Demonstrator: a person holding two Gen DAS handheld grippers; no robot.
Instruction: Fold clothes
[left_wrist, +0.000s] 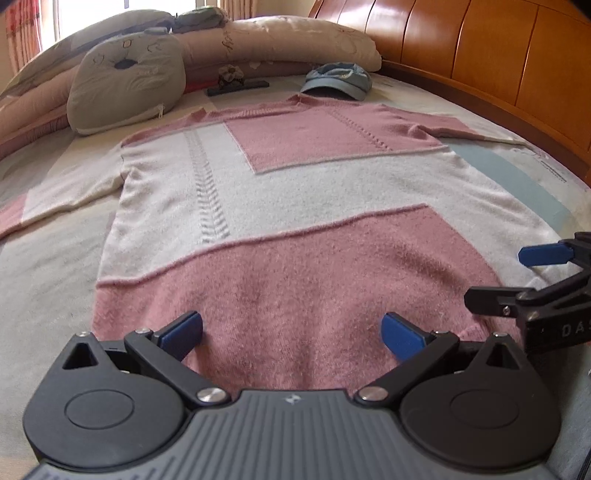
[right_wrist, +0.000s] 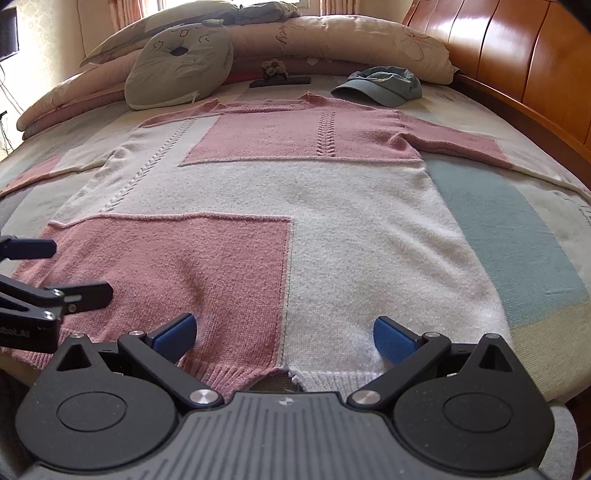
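Left wrist view is showing the pink-and-white sweater (left_wrist: 280, 206) lying flat and face up on the bed (left_wrist: 44, 266), hem near the camera, neckline far, both sleeves spread outward. No fold is showing yet, so the task is judged to be at its very start: sleeves, sides and the lengthwise fold are all remaining.

The left claw (left_wrist: 291, 334) is hovering wide over the pink hem panel, holding nothing. The right claw (right_wrist: 284, 336) is likewise standing wide, straddling the pink-white seam just above the ribbed hem, empty.

No containers are appearing in either view. At the far end, a blue cap (right_wrist: 380, 86) is sitting just beyond the neckline, with a grey cushion (right_wrist: 181, 68) and pillows (right_wrist: 332, 40) lying behind.
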